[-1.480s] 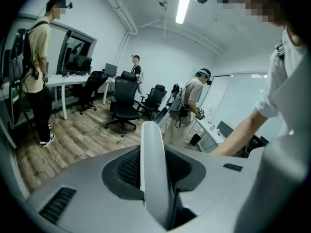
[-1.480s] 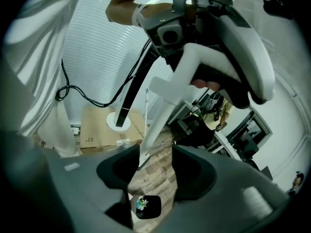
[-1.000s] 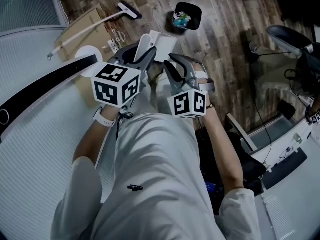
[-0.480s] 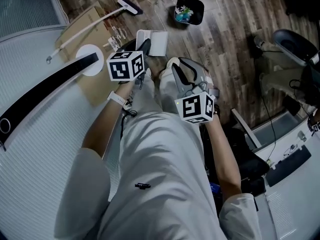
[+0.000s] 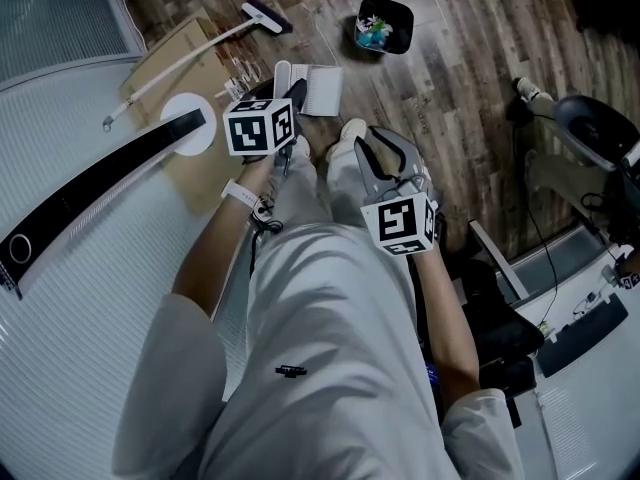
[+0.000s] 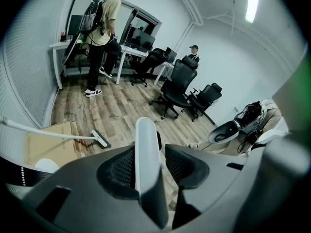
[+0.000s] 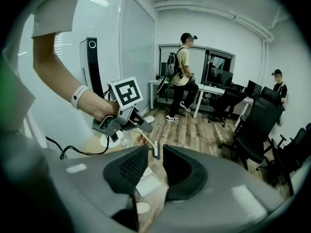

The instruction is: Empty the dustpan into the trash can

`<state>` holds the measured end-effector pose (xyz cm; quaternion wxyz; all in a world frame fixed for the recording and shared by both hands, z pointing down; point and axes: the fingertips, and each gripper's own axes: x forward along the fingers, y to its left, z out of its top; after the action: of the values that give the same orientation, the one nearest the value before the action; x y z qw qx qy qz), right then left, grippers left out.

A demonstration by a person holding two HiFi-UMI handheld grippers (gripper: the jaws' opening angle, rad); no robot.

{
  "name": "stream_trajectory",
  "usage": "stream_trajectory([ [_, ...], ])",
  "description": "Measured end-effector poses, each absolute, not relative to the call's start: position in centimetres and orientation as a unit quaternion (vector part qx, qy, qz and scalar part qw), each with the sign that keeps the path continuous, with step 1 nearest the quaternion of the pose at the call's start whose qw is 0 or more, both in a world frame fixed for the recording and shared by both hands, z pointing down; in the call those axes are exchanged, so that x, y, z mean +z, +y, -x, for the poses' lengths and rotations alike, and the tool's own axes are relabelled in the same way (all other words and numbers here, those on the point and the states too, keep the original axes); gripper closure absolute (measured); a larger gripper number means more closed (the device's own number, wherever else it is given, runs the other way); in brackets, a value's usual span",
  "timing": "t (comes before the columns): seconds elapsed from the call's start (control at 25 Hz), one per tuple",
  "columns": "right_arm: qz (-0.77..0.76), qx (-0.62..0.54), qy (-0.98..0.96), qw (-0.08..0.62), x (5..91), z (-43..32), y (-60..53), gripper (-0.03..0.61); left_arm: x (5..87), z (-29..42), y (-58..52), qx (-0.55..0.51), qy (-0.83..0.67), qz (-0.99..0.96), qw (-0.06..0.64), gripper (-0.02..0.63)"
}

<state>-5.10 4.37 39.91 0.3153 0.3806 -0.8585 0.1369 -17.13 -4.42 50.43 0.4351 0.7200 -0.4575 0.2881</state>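
Head view: flat white dustpan (image 5: pixel 322 90), wood-plank floor (image 5: pixel 455 78).

The dustpan (image 5: pixel 318 90) lies on the floor (image 5: pixel 450 88), top middle. The trash can (image 5: pixel 384 26) stands up and right of it. The broom (image 5: pixel 264 15) lies left, across cardboard (image 5: pixel 165 53).

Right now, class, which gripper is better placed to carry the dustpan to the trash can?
Left. The dustpan handle stands between the jaws of the left gripper, which have just been opening; the right gripper holds nothing, farther back.
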Motion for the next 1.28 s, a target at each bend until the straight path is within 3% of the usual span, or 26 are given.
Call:
stream_trajectory([
  [0.2, -0.398, 0.143, -0.856, 0.297, 38.2, 4.9, 4.3, 0.472, 48.6, 17.3, -3.4, 0.286, -0.451, -0.731, 0.425, 0.365],
  [0.88, -0.473, 0.132, -0.847, 0.202, 29.4, 2.1, 5.1, 0.508, 33.5, 16.3, -0.4, 0.263, -0.458, -0.805, 0.269, 0.354],
  [1.04, -0.49, 0.132, -0.839, 0.195, 28.3, 1.4, 4.9, 0.528, 29.7, 17.8, 0.2, 0.231, -0.477, -0.808, 0.258, 0.381],
  [1.28, -0.505, 0.123, -0.836, 0.176, 25.8, 0.0, 5.8, 0.529, 23.1, 18.7, 2.0, 0.173, -0.503, -0.818, 0.218, 0.506],
])
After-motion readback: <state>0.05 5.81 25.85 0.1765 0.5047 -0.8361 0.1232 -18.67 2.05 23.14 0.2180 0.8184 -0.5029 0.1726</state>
